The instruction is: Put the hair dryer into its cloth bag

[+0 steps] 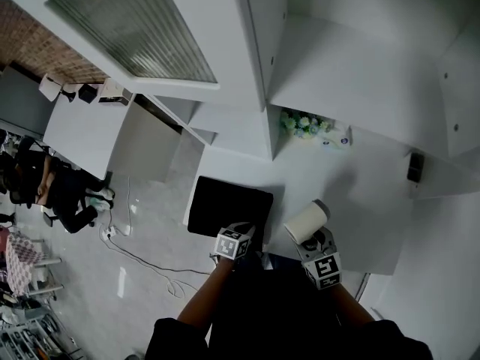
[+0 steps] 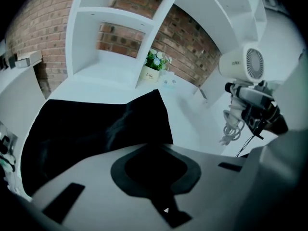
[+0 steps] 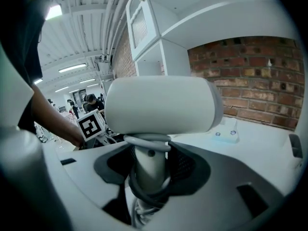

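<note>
A black cloth bag (image 1: 225, 205) lies flat on the white counter (image 1: 360, 201). My left gripper (image 1: 238, 240) is at its near edge, jaws shut on the black fabric (image 2: 96, 124), which rises toward them in the left gripper view. A white hair dryer (image 1: 306, 221) is in the air to the right of the bag, clear of it. My right gripper (image 1: 319, 250) is shut on the dryer's handle (image 3: 150, 170), with the coiled cord wrapped round it and the barrel (image 3: 159, 105) lying crosswise above the jaws. In the left gripper view the dryer (image 2: 243, 66) shows at the right with its rear grille facing the camera.
White shelving stands behind the counter against a brick wall. In one nook are a small potted plant (image 1: 304, 124) and a small white box (image 1: 337, 137). A dark wall socket (image 1: 415, 167) sits at the right. A cable (image 1: 142, 261) trails over the floor at the left.
</note>
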A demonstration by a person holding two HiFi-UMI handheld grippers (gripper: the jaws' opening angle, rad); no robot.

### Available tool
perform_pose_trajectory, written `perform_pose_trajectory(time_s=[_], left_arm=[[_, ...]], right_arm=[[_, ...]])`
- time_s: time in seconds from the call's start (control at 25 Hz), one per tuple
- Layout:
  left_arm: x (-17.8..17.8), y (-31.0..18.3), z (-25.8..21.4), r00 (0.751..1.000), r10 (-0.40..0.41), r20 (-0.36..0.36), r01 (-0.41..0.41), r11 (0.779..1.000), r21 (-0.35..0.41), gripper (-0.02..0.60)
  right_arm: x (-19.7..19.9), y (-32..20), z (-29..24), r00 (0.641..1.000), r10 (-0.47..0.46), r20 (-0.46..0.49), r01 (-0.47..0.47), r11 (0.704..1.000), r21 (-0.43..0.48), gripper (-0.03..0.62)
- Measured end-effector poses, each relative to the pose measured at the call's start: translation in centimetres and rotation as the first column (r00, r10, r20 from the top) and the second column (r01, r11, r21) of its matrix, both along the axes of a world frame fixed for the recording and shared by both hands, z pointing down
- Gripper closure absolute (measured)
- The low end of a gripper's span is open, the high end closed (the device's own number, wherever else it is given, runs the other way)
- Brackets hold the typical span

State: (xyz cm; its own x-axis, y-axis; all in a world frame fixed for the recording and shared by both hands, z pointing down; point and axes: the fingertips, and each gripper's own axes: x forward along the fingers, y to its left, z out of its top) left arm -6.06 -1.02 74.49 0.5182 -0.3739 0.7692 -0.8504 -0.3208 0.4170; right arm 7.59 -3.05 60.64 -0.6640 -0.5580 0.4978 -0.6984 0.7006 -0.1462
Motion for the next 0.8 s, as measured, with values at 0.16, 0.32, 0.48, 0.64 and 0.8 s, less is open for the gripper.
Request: perform_pose_trajectory(time_s=[0.16, 0.32, 0.48, 0.64, 0.8], left_arm=[[0.3, 0.5, -0.1, 0.998, -0.010, -0.055, 0.008, 0.999, -0.036, 0.552], [0.7, 1.0, 0.5, 0.997, 0.078, -0.016, -0.078, 0.997, -0.027, 0.552], [1.8, 1.1, 0.4, 0.992, 0.115, -0.055, -0.117, 0.993, -0.027, 0.551], [2.4, 1.1, 0.2, 0.987, 0.150, -0.061, -0.153, 0.988, -0.036, 0.551], [2.5, 0.5, 0.7, 0.988, 0.123, -0.091, -0.126, 0.991, -0.035, 0.554]], right_arm=[[-0.6, 0.3, 0.5, 1.000, -0.026, -0.009, 0.026, 1.000, -0.003, 0.378], [-1.2, 0.2, 0.5, 0.999, -0.043, -0.021, 0.043, 0.999, -0.001, 0.378], [-1.0, -0.2, 0.5, 0.999, -0.037, -0.038, 0.038, 0.999, 0.011, 0.378], [-0.5, -0.6, 0.5, 0.999, -0.025, -0.048, 0.025, 1.000, 0.010, 0.378], [-0.3, -0.7, 1.7, 0.993, -0.047, -0.104, 0.046, 0.999, -0.018, 0.378]])
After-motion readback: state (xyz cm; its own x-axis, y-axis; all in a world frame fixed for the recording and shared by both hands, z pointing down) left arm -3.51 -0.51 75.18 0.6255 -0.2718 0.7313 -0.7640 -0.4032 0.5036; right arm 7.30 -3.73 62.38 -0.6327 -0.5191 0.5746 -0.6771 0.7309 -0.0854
